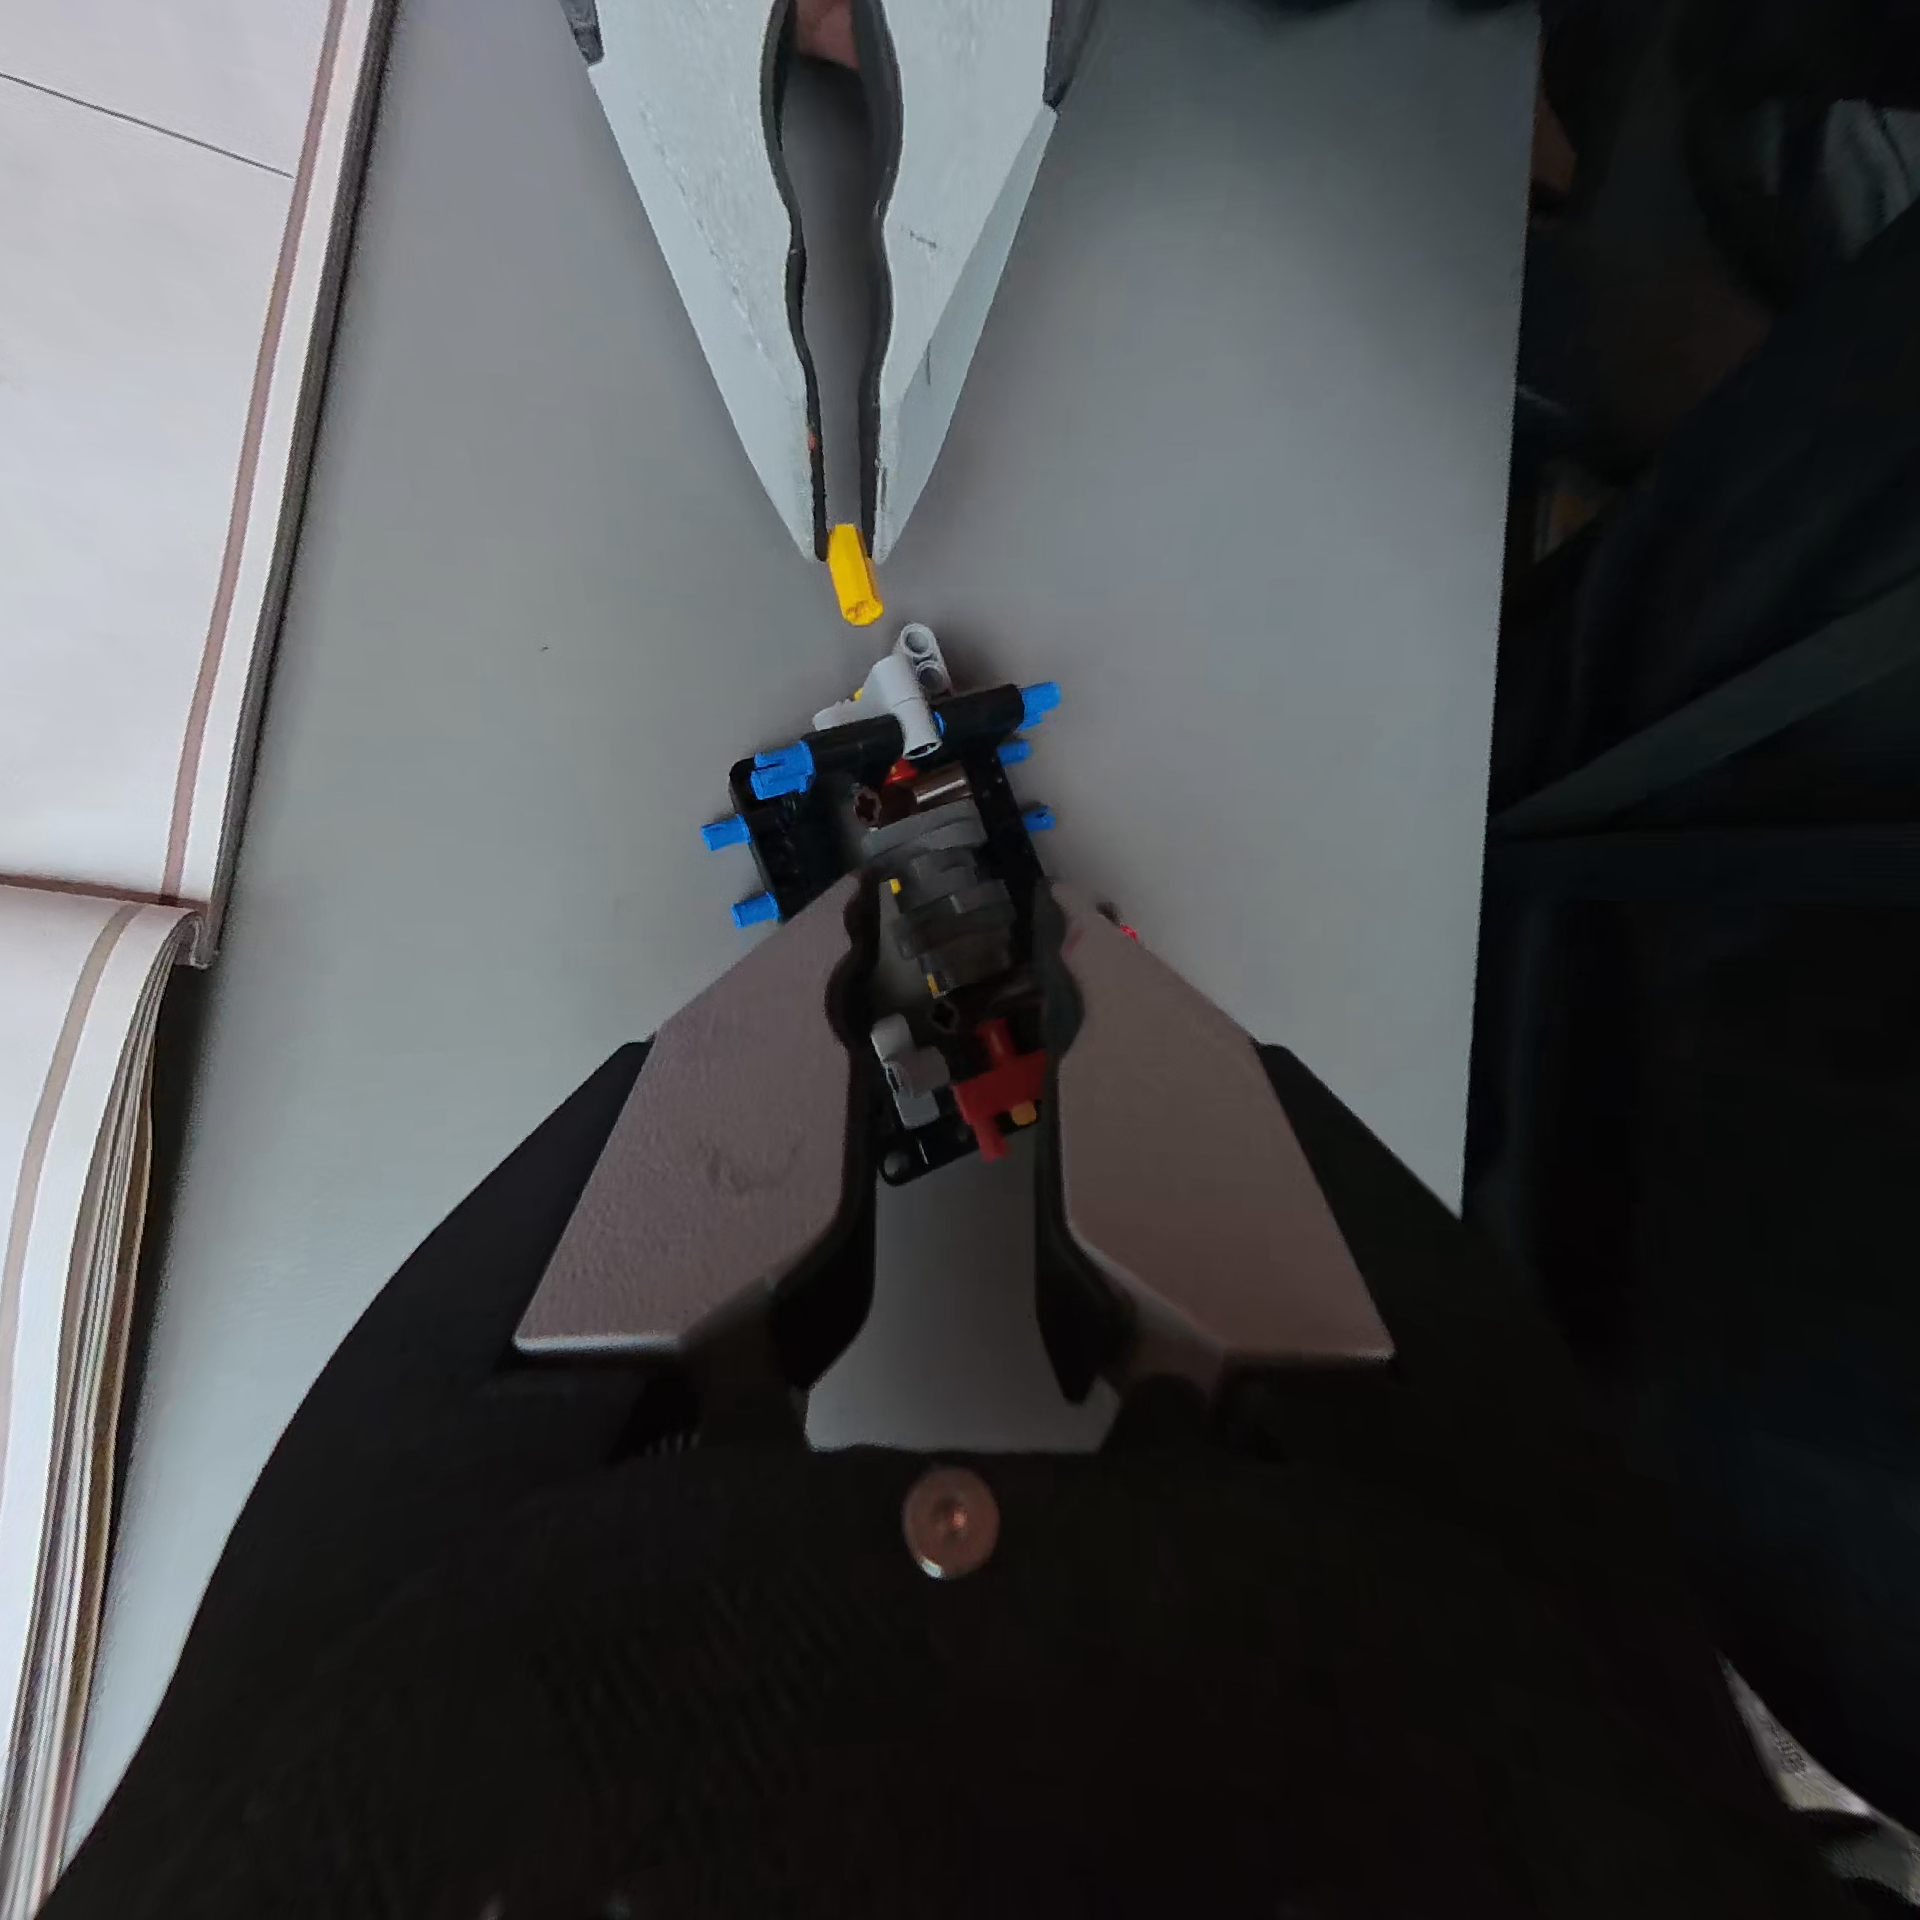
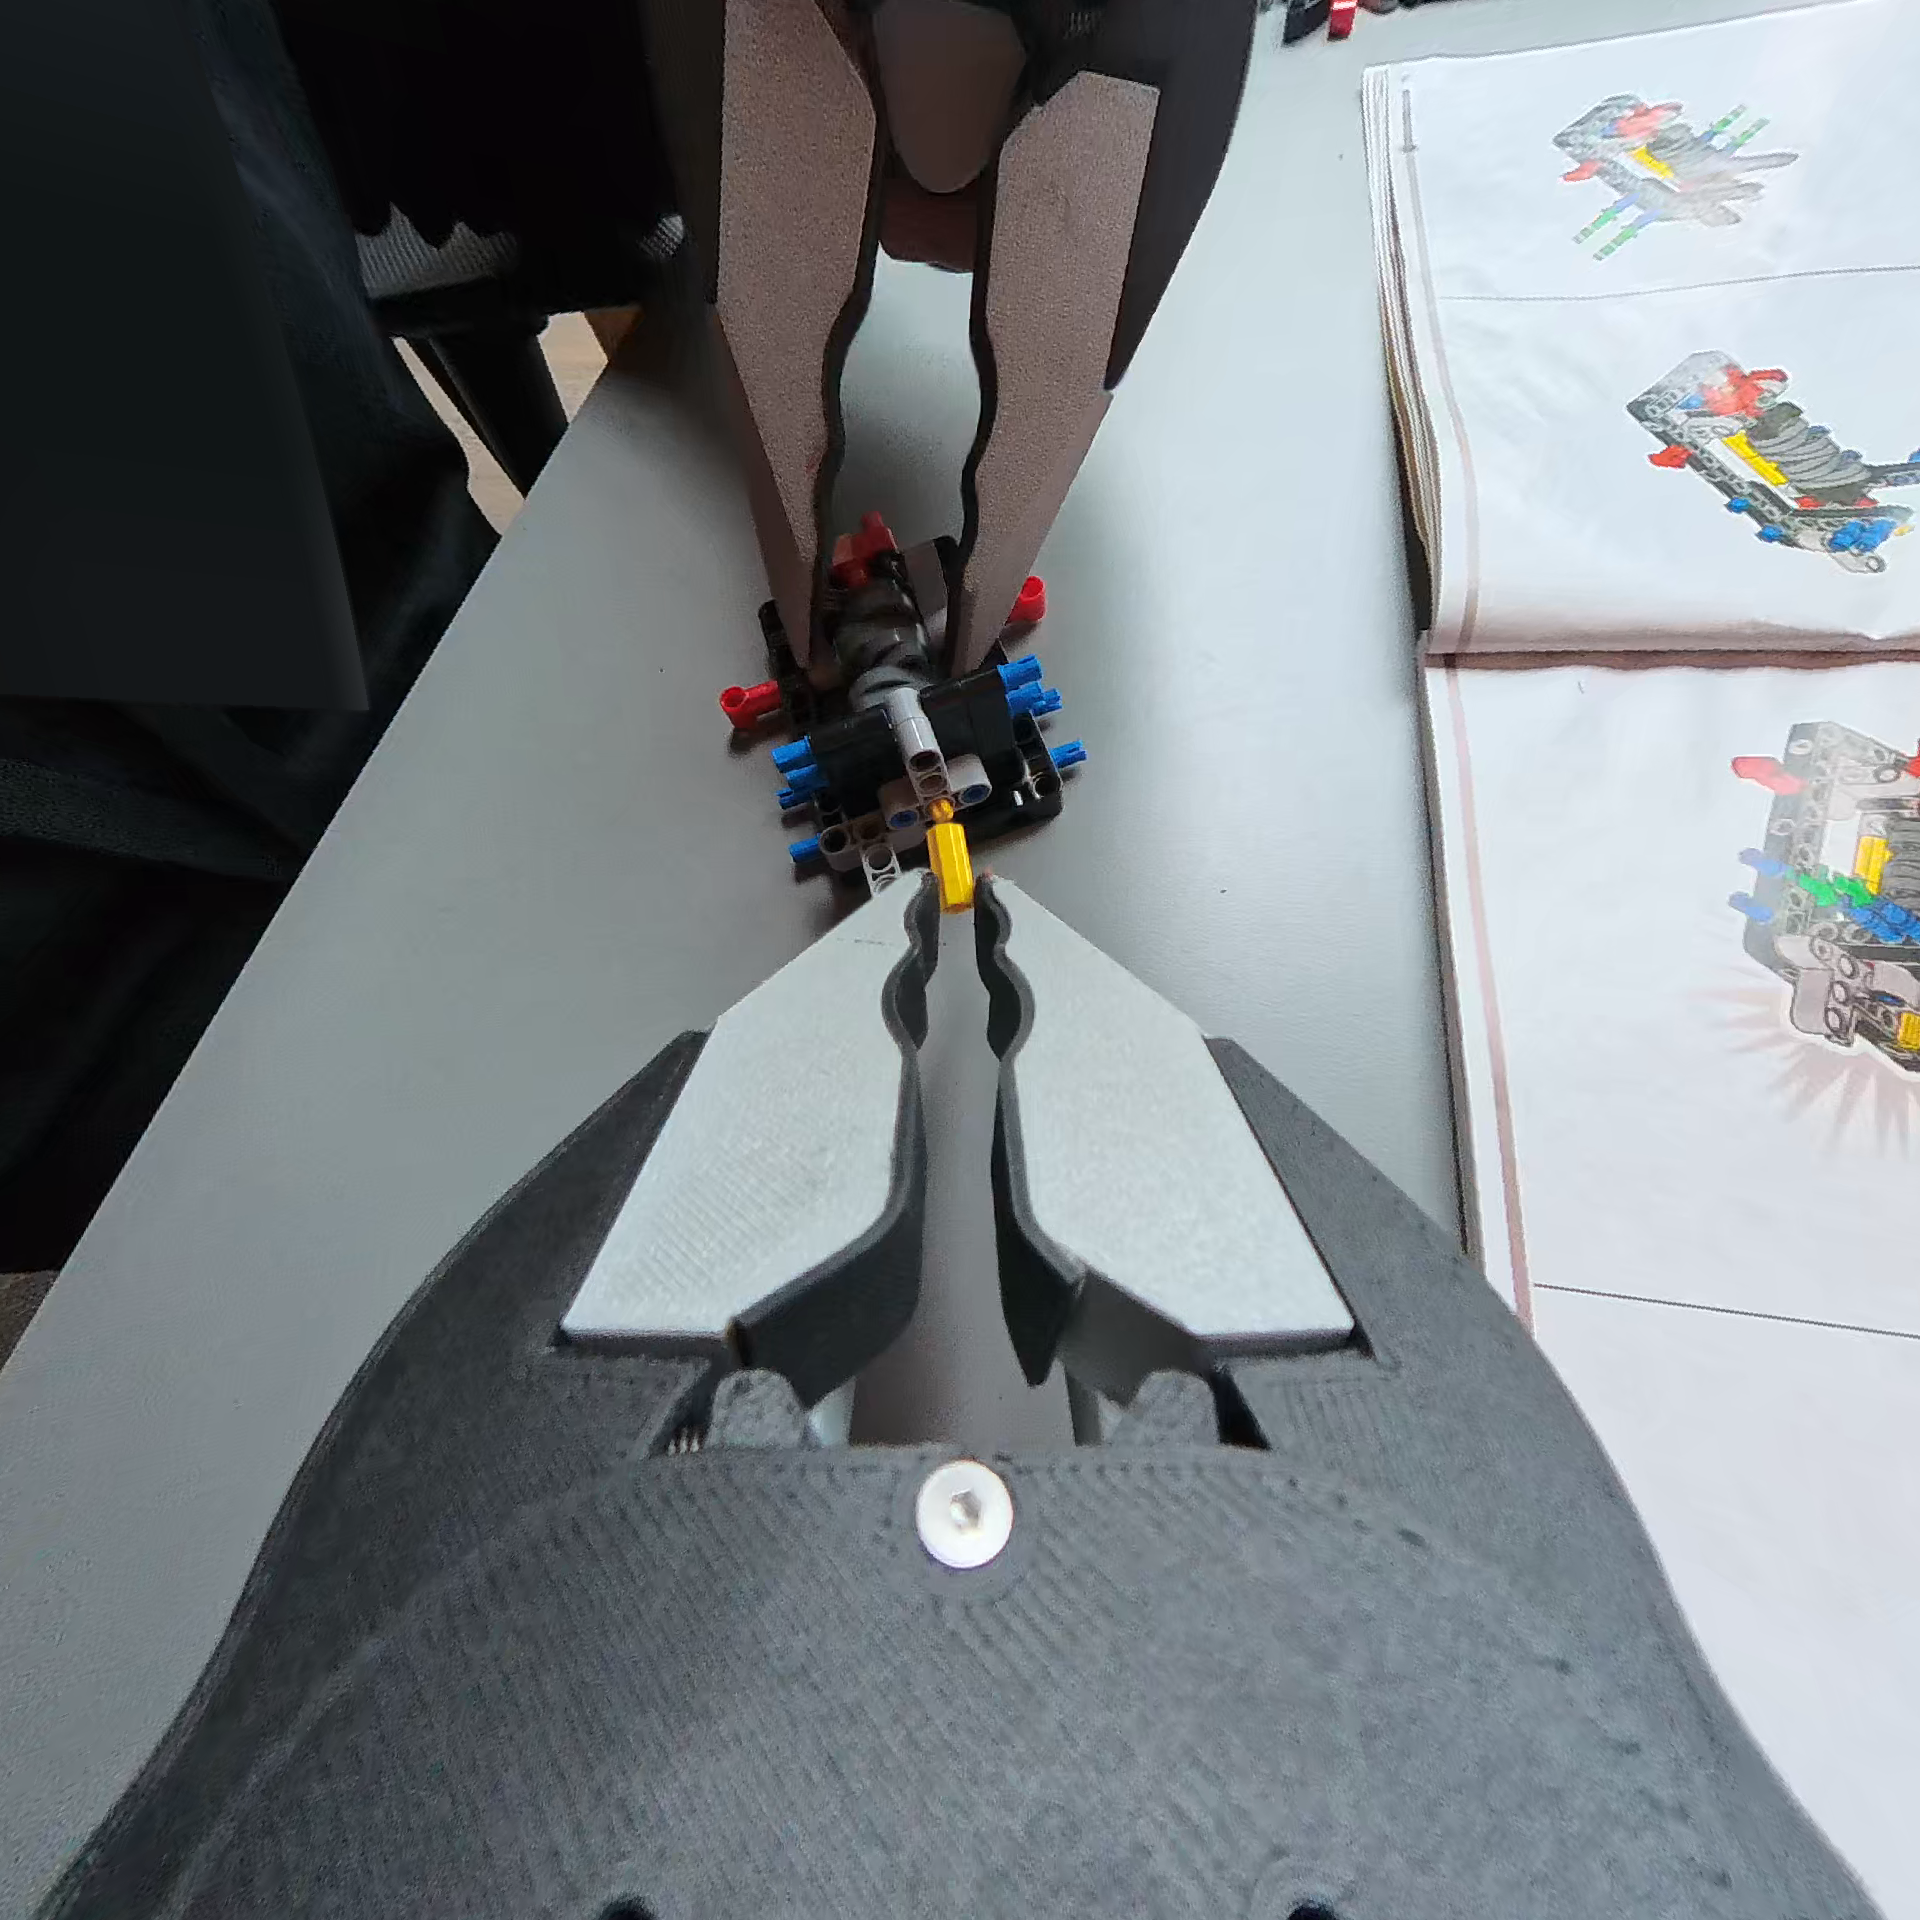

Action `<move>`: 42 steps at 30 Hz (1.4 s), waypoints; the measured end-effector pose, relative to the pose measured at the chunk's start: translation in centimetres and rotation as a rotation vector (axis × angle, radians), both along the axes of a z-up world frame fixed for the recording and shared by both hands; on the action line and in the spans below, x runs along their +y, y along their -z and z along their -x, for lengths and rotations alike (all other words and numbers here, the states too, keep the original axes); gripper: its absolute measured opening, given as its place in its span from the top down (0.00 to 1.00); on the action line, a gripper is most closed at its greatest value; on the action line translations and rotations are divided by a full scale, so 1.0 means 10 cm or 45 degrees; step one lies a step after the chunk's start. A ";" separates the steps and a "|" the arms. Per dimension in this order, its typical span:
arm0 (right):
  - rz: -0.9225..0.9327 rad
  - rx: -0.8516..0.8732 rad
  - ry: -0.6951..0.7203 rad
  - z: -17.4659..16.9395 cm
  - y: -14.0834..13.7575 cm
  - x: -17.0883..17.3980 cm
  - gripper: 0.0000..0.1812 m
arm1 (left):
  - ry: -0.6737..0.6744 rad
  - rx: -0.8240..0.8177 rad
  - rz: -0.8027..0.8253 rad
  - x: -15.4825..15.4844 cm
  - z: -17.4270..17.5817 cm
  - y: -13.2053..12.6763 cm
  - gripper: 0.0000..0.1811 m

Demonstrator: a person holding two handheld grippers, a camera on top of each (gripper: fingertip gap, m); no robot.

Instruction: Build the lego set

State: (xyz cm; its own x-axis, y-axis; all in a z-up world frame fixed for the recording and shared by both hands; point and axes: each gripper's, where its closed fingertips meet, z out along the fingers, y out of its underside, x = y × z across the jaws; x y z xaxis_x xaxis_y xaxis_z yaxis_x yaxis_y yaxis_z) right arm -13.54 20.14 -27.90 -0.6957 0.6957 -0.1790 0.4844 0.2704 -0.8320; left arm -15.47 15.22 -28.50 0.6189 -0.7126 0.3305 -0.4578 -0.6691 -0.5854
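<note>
Right now the lego assembly (image 2: pixel 902 717), a black frame w/ blue pins, red bits and grey gears, sits on the grey table (image 2: pixel 520 935) near its edge. Left gripper (image 1: pixel 951 904) straddles the frame's middle, fingers (image 2: pixel 774 468) set narrow and pressed against both sides of it, holding it steady. Right gripper (image 2: pixel 954 883) comes from the opposite end, fingers nearly closed, pinching a small yellow piece (image 2: pixel 948 854) at the very tips. From the right wrist view, the piece's front tip looks to be at a hole in the grey connector (image 2: pixel 925 764) on the near end of the frame; from the left wrist view, a small gap shows between piece (image 1: pixel 854 585) and connector, so contact can't be confirmed. Open instruction booklet (image 2: pixel 1683 623) lies beside the build, on the right gripper's right.
</note>
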 end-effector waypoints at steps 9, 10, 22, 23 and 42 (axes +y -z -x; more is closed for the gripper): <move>-0.015 -0.027 -0.010 0.00 0.03 -0.03 0.98 | 0.026 0.030 -0.014 -0.01 -0.02 0.09 0.88; -0.026 -0.034 -0.013 0.00 0.05 -0.04 0.98 | 0.027 0.034 -0.022 -0.01 -0.02 0.09 0.88; -0.079 -0.054 -0.014 0.01 0.11 -0.07 0.98 | 0.027 -0.010 -0.028 0.01 -0.04 0.09 0.88; -0.086 -0.052 -0.019 0.01 0.11 -0.07 0.98 | 0.031 -0.013 -0.027 0.01 -0.04 0.09 0.88; -0.022 -0.095 -0.065 0.00 0.10 -0.06 0.98 | 0.030 -0.096 0.012 0.02 -0.05 0.08 0.88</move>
State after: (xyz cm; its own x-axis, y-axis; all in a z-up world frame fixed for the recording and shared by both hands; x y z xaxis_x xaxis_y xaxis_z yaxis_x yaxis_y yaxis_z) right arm -13.55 19.58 -28.89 -0.7156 0.6630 -0.2199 0.5299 0.3102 -0.7893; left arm -15.00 15.40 -29.34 0.5751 -0.7233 0.3824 -0.4286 -0.6644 -0.6122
